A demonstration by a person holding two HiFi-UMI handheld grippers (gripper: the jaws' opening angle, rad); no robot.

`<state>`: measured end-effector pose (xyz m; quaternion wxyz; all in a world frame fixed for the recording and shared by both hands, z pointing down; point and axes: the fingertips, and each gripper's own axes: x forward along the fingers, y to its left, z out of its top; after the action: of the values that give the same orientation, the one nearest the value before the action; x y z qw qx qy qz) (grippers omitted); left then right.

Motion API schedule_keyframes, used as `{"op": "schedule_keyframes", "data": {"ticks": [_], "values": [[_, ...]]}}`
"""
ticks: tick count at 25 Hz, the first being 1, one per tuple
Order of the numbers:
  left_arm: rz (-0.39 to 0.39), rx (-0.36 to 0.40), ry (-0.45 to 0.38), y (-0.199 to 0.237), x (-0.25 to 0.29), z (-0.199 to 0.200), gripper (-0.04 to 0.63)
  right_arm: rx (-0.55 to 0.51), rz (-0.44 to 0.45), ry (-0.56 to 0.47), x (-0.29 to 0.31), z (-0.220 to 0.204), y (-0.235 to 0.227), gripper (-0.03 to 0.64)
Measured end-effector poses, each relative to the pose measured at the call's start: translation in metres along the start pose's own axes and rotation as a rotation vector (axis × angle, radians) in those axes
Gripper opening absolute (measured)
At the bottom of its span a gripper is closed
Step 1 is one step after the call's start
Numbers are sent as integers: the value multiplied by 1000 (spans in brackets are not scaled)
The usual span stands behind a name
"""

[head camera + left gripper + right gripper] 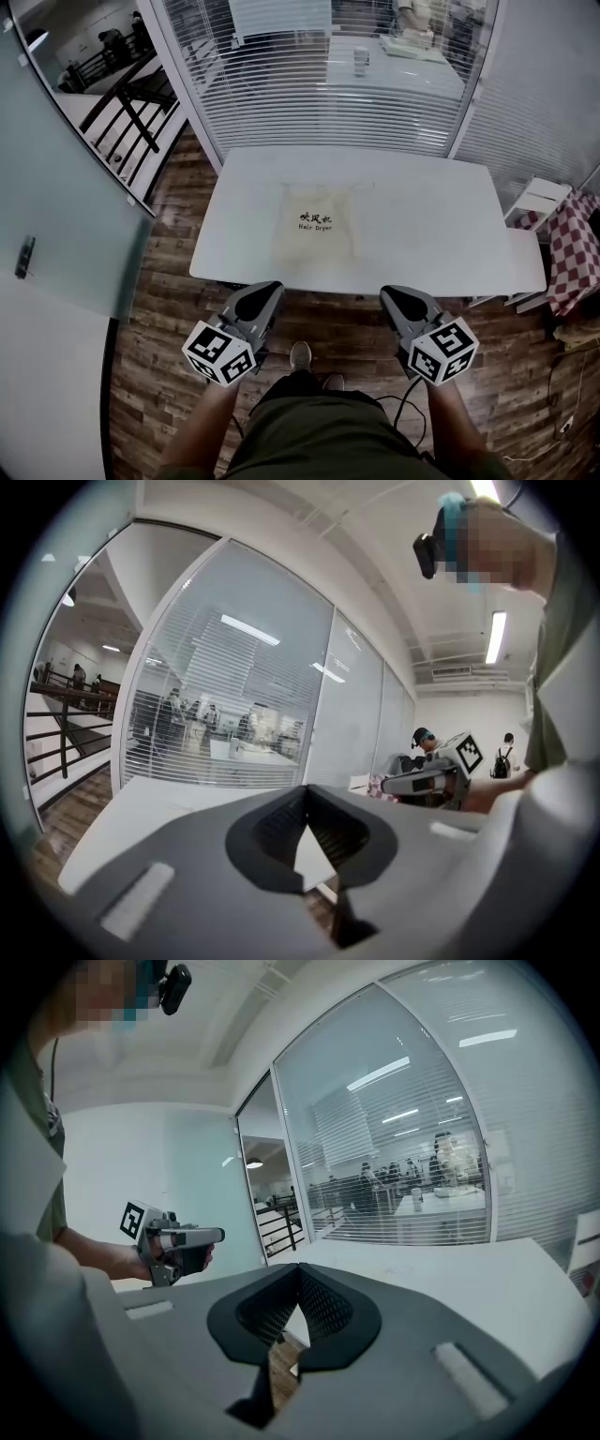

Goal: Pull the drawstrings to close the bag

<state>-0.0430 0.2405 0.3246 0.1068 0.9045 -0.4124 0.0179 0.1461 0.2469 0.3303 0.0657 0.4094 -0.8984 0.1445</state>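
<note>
A flat cream drawstring bag (316, 227) with dark "Hair Dryer" print lies near the middle of the white table (431, 239). Its strings are too faint to make out. Both grippers hang in front of the table's near edge, close to the person's body and well short of the bag. My left gripper (266, 289) is shut with nothing between its jaws, and its own view shows the tips (305, 799) meeting above the table (159, 808). Level with it, my right gripper (393, 293) is also shut and empty, its tips (298, 1277) touching.
A glass wall with blinds (328, 84) runs behind the table. To the right stand a white side unit (539, 202) and a red checked cloth (574, 253). A stair railing (131, 103) lies far left. Wooden floor and the person's shoes (302, 356) are below me.
</note>
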Motion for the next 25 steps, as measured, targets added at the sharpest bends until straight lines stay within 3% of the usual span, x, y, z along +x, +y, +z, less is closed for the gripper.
{"op": "schedule_keyframes", "data": {"ticks": [14, 25], "values": [[-23, -13, -9, 16, 48, -5, 6, 3, -15, 9, 16, 2, -37, 8], [0, -45, 53, 111, 84, -19, 6, 34, -6, 90, 111, -4, -63, 7]]}}
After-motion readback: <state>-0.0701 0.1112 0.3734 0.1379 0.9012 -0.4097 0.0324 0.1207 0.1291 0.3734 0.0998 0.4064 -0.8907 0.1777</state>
